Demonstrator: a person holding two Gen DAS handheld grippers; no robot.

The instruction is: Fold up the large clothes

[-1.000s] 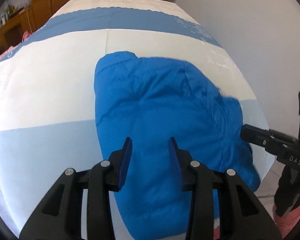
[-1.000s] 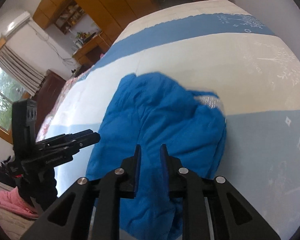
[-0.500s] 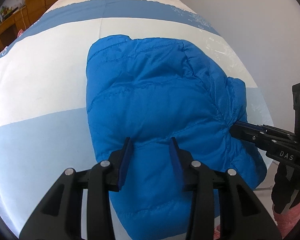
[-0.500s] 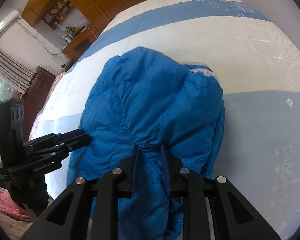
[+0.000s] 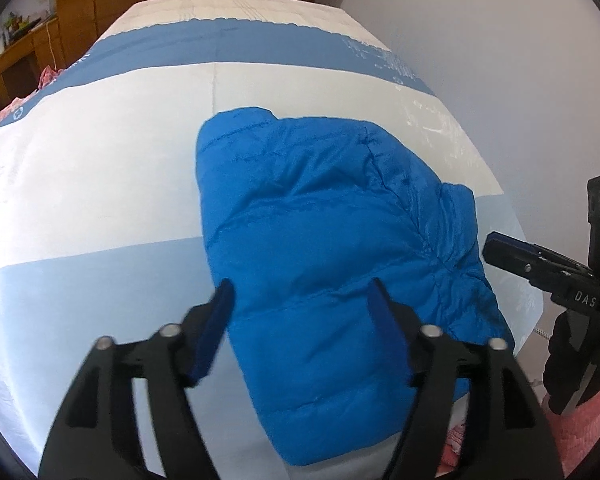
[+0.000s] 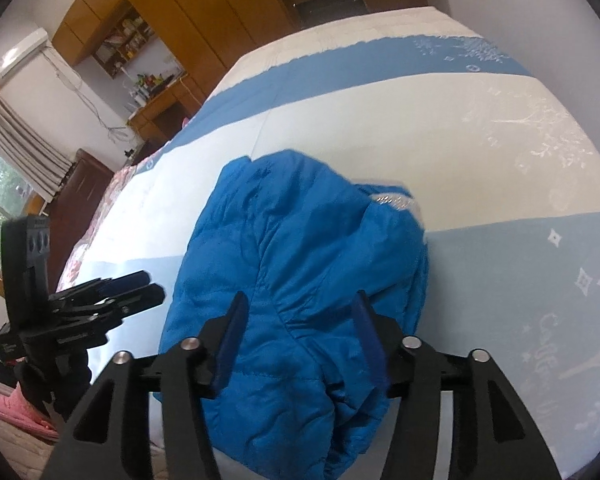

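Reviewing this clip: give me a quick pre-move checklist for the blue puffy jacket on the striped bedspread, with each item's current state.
1. Left gripper open, empty: ok.
2. Right gripper open, empty: ok.
3. Blue puffy quilted jacket bundled compactly on the blue-and-white striped bedspread: ok.
4. Jacket fully on the bed: not ok, near end hangs over the edge.
5. Sleeves tucked inside: cannot tell.
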